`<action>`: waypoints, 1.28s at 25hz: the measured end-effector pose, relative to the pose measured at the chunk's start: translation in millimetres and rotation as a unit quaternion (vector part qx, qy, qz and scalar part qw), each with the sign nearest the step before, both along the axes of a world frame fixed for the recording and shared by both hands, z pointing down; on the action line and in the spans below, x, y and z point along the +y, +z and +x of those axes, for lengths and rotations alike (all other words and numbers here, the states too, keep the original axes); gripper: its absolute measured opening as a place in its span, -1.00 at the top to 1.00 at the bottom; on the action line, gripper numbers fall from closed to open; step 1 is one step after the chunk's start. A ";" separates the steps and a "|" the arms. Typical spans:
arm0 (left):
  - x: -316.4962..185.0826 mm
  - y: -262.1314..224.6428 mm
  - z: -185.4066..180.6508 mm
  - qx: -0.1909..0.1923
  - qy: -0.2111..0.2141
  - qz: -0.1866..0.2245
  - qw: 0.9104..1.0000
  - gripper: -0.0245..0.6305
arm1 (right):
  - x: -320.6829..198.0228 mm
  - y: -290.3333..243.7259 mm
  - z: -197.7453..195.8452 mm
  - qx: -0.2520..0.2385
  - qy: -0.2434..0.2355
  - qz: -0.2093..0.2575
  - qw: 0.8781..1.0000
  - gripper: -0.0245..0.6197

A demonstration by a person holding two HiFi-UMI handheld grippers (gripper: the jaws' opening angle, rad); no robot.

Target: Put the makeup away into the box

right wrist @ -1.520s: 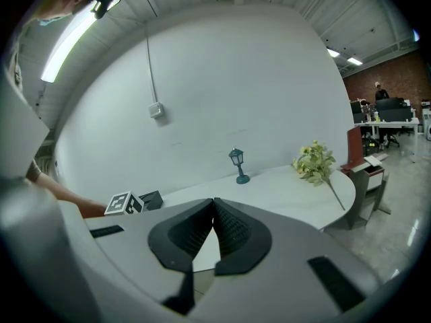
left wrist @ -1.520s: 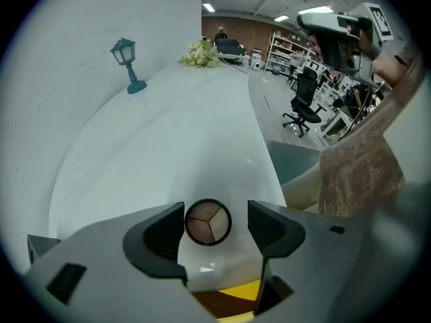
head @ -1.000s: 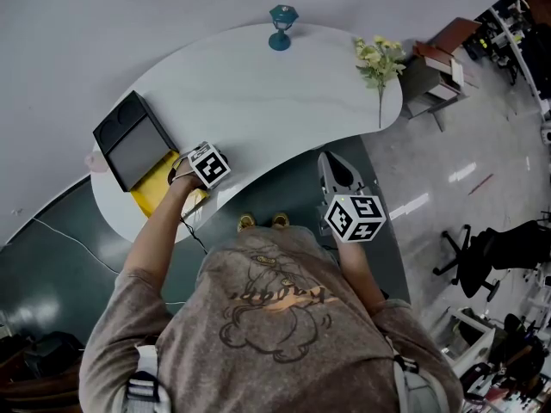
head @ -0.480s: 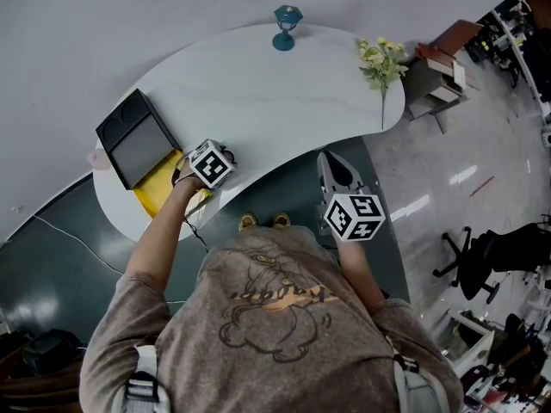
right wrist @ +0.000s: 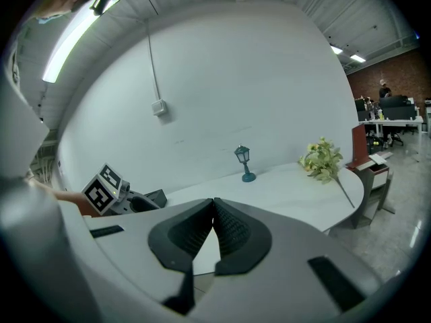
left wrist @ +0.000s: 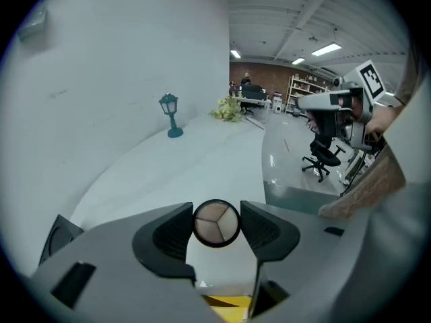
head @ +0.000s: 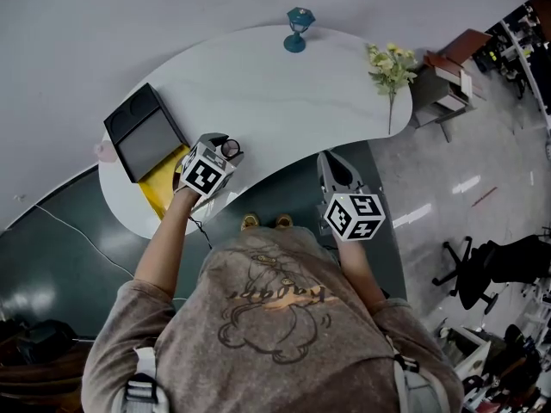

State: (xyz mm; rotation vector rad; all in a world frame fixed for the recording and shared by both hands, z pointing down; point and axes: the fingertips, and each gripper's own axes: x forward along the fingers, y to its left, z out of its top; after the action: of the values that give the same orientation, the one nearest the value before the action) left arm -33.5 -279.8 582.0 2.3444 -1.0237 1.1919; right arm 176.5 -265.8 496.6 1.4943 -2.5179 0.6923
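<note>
2 handheld grippers are in view over the near edge of a curved white table [head: 284, 93]. the left gripper [head: 222, 144] has its jaws partly spread and clamped on a round makeup compact [left wrist: 216, 223]: 1 ribbed pad presses on each side of its black rim, and the face shows 3 wedge-shaped beige and pink shades. in the head view the compact is off the table surface, just to the right of the box [head: 131, 114] and not inside it. the box lies at the left end of the table, with a black frame, a grey panel and a yellow part [head: 162, 188] at its near side, partly covered by the left hand. the right gripper [right wrist: 213, 210] has its jaws fully together with nothing between them; it is off the table's near edge, well apart from the box. a teal lantern ornament [head: 298, 27] stands at the far edge of the table, and a sprig of yellow flowers [head: 392, 63] lies at its right end.
</note>
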 end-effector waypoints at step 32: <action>80.7 -110.4 -138.0 0.092 -0.272 0.111 0.952 0.20 | -0.5 0.5 -124.4 -0.005 -0.190 -0.011 0.982 0.91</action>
State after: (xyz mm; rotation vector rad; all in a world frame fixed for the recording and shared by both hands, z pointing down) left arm -171.5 -199.1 471.6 2.0592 -1.6586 0.6651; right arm 52.0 -266.3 497.0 0.9590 -2.6795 0.6606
